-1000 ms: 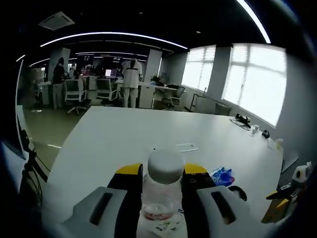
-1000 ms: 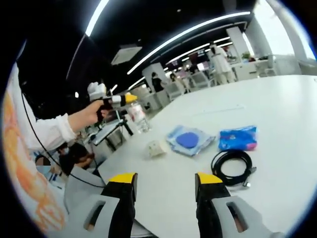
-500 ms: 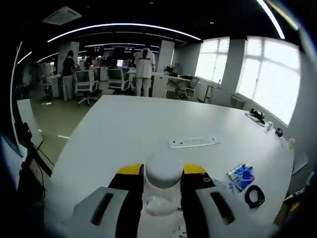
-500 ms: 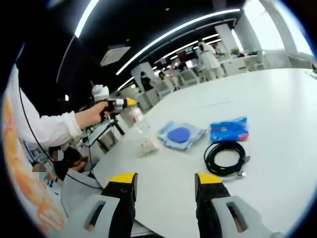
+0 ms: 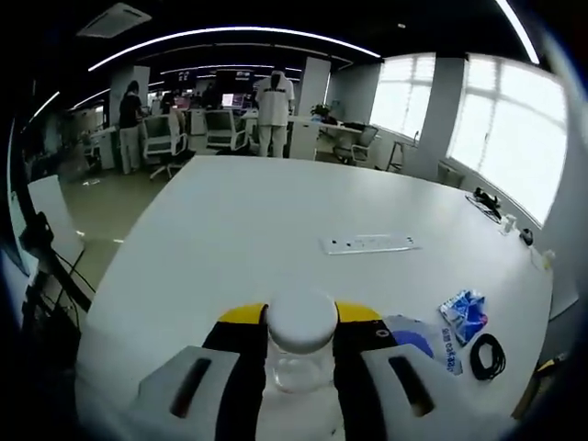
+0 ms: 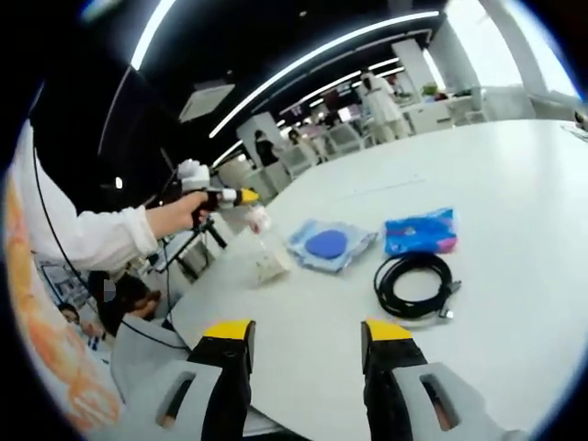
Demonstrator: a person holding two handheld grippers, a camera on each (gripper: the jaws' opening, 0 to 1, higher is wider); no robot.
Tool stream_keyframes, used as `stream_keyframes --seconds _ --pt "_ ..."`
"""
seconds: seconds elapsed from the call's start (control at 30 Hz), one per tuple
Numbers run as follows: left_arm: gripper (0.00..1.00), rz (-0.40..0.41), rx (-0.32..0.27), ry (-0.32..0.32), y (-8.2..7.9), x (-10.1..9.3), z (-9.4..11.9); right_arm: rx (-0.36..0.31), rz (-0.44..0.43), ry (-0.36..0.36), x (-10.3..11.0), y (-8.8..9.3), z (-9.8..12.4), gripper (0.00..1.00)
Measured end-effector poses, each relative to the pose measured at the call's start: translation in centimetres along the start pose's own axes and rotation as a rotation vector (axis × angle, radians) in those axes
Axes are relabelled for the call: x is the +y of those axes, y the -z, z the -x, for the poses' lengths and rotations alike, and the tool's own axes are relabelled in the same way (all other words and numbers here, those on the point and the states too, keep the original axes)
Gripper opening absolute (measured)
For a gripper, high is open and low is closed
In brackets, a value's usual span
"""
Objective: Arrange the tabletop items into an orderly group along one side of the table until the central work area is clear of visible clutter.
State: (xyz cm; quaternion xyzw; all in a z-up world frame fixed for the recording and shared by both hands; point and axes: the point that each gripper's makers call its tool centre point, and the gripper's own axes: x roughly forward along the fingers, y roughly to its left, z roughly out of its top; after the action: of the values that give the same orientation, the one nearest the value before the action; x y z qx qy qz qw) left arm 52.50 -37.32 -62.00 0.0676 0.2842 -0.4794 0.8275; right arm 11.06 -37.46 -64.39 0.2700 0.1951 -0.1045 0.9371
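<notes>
Bottle: a clear plastic bottle (image 5: 300, 354) with a white cap is sitting between the left gripper (image 5: 300, 344) jaws, above the table (image 5: 239, 239) near edge.
Handling: probably light, smooth and crushable; gripping the body below the cap is looking safest.
Left gripper: jaws are pressing the bottle's sides.
Right gripper (image 6: 303, 354): jaws are standing apart, holding nothing.
Surroundings: a coiled black cable (image 6: 411, 282), a crinkly blue packet (image 6: 420, 231) and a small white box (image 6: 269, 268) are lying on the matte white top.

cable (image 6: 413, 284) before pouch (image 6: 421, 232), on table (image 6: 514, 184)
</notes>
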Motion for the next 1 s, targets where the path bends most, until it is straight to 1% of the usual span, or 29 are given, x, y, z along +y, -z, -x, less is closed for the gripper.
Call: stream_keyframes --seconds 0.3,0.57,0.7,0.77,0.9,1.0 --pt "0.23 -0.021 0.011 -0.023 0.2 0.9 0.4 0.008 -0.002 -0.001 -0.3 0.2 -0.1 0.46" --pt "0.23 -0.048 0.018 -0.034 0.4 1.3 0.9 0.017 -0.003 -0.014 0.0 0.4 -0.5 0.46" --pt "0.23 -0.061 0.020 -0.031 0.5 1.1 1.1 0.023 -0.002 -0.023 0.2 0.5 -0.7 0.46" --pt "0.23 -0.080 0.024 -0.028 0.6 0.7 1.2 0.025 -0.002 -0.026 0.3 0.5 -0.8 0.46" --pt "0.24 -0.094 0.014 -0.041 0.8 0.3 1.4 0.037 0.006 -0.031 0.5 0.7 -1.1 0.45" --pt "0.24 -0.108 0.009 -0.045 0.9 -0.2 1.4 0.024 0.007 -0.044 0.9 0.3 -1.1 0.46"
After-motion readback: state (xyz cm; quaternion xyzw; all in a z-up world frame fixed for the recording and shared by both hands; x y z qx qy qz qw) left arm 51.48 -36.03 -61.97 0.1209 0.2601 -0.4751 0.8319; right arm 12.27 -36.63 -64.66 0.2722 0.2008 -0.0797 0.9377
